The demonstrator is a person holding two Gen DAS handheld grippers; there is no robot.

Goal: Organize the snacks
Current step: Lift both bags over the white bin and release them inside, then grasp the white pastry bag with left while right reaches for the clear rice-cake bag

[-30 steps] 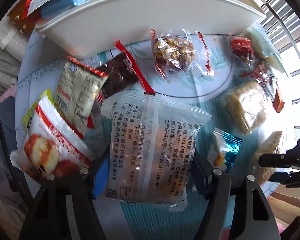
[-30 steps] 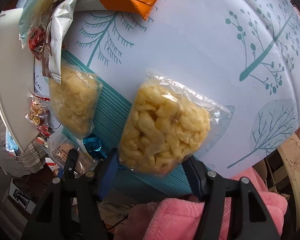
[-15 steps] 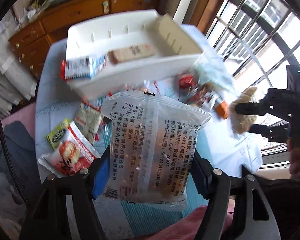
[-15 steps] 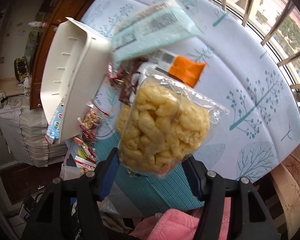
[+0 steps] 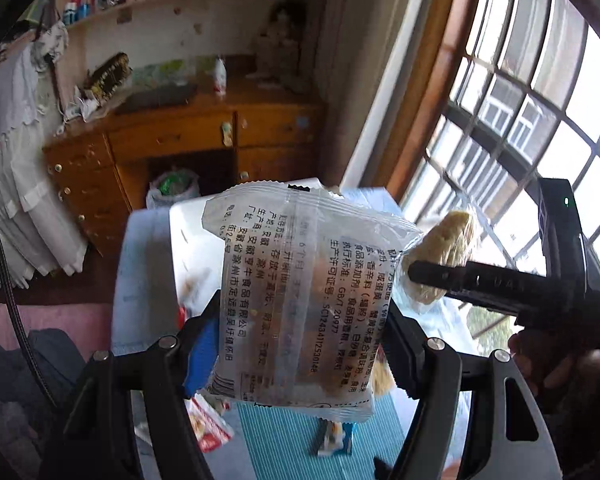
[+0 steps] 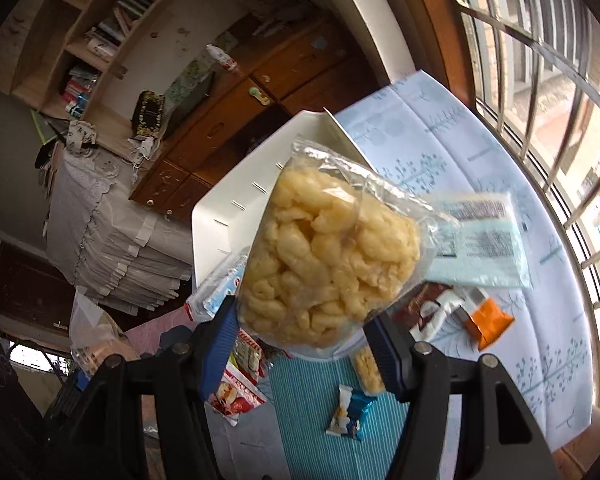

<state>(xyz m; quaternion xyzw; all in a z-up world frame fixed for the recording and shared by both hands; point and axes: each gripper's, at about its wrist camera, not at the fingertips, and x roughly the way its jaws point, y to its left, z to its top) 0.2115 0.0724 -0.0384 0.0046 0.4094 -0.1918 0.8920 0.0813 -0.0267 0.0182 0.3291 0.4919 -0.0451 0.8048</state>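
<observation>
My left gripper point(image 5: 300, 352) is shut on a clear printed snack packet point(image 5: 296, 300) and holds it high above the table. My right gripper point(image 6: 304, 344) is shut on a clear bag of yellow puffed snacks point(image 6: 328, 256), also lifted; that bag point(image 5: 444, 260) and the right gripper's fingers point(image 5: 460, 276) show at the right of the left wrist view. The white organizer tray point(image 6: 236, 208) stands at the far side of the table, behind both packets, and shows in the left wrist view point(image 5: 188, 236) too.
Loose snacks lie on the tablecloth point(image 6: 500, 152): a pale green packet point(image 6: 480, 240), an orange-ended packet point(image 6: 488, 320), a small blue packet point(image 6: 352, 412), red-and-white packets point(image 6: 236, 392). A wooden dresser point(image 5: 180, 140) stands beyond; barred windows point(image 5: 540, 120) are on the right.
Both grippers have risen and tilted up with their packets; the views now take in the room, dresser and window beyond the table. The tray looks smaller and lower.
</observation>
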